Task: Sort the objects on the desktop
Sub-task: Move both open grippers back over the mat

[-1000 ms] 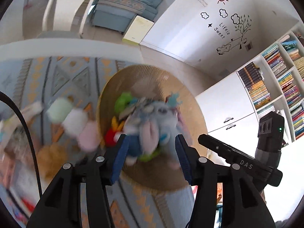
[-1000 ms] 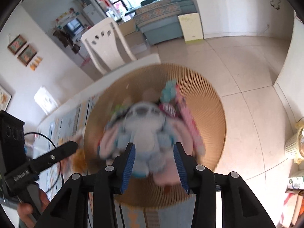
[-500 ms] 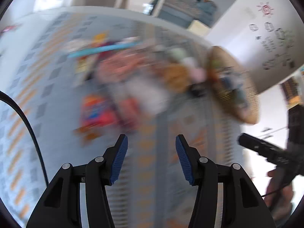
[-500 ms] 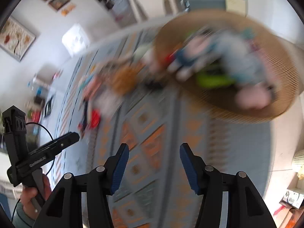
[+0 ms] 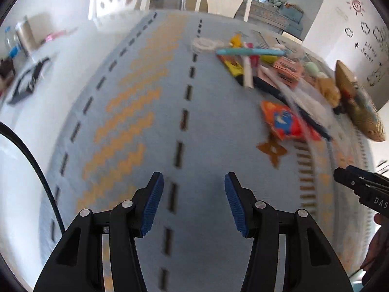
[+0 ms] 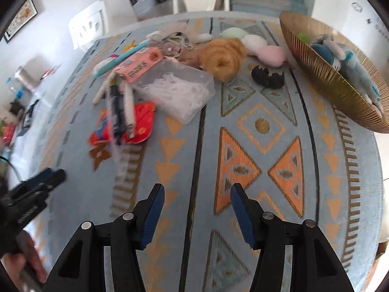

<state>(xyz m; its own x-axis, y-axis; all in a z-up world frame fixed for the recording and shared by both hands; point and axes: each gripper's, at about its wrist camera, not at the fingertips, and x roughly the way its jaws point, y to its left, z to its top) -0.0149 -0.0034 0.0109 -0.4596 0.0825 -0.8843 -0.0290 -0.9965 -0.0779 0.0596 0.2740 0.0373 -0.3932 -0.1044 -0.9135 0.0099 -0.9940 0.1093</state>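
My left gripper [image 5: 194, 203] sits bottom centre of its view, pointing steeply down, jaws apart, nothing between the blue pads [image 5: 152, 204]. My right gripper [image 6: 197, 215] likewise bottom centre, jaws parted and empty (right gripper's tip also shows at the right edge of the left view, with my hand [image 5: 375, 248] below it).
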